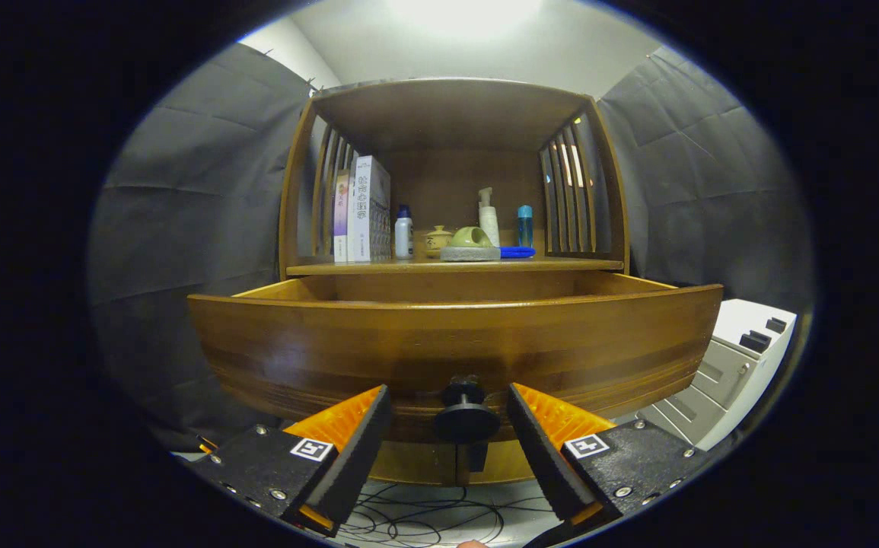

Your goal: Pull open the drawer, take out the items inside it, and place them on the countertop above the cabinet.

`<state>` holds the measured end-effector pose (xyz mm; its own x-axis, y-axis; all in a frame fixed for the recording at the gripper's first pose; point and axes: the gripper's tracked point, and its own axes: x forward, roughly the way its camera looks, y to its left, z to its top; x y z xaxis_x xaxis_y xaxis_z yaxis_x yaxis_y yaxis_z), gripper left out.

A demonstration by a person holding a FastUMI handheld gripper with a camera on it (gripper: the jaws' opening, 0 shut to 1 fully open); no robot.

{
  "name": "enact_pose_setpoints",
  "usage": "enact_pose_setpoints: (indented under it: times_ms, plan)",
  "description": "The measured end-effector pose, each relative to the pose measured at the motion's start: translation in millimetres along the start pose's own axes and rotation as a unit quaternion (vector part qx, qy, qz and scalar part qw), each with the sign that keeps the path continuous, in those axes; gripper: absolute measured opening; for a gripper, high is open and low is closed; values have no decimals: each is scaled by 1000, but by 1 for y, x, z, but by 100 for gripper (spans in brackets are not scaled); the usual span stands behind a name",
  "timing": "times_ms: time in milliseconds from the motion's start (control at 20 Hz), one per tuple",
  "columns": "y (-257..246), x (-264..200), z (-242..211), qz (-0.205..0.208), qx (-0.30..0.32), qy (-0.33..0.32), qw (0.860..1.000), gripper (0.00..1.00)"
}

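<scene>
Gripper [448, 426] jaws spread wide, flanking the pulled-out drawer's [454, 342] black knob [466, 415], not touching.

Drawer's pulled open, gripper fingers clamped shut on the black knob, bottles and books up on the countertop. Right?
Not quite. In the gripper view the gripper is open: its fingers flank the black knob with gaps either side, not pressing it. The drawer is pulled open; bottles and books stand on the countertop.

Knob [466, 415] between tool [448, 411] fingers.
</scene>
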<state>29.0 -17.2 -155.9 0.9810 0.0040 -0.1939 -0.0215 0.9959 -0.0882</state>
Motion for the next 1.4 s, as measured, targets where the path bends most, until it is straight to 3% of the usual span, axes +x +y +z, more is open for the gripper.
enact_pose_setpoints:
  times_ms: [650, 1400]
  plan:
    - [0, 9, 5, 0, 8, 5, 1000, 95]
    - [0, 58, 21, 0, 15, 3, 1000, 95]
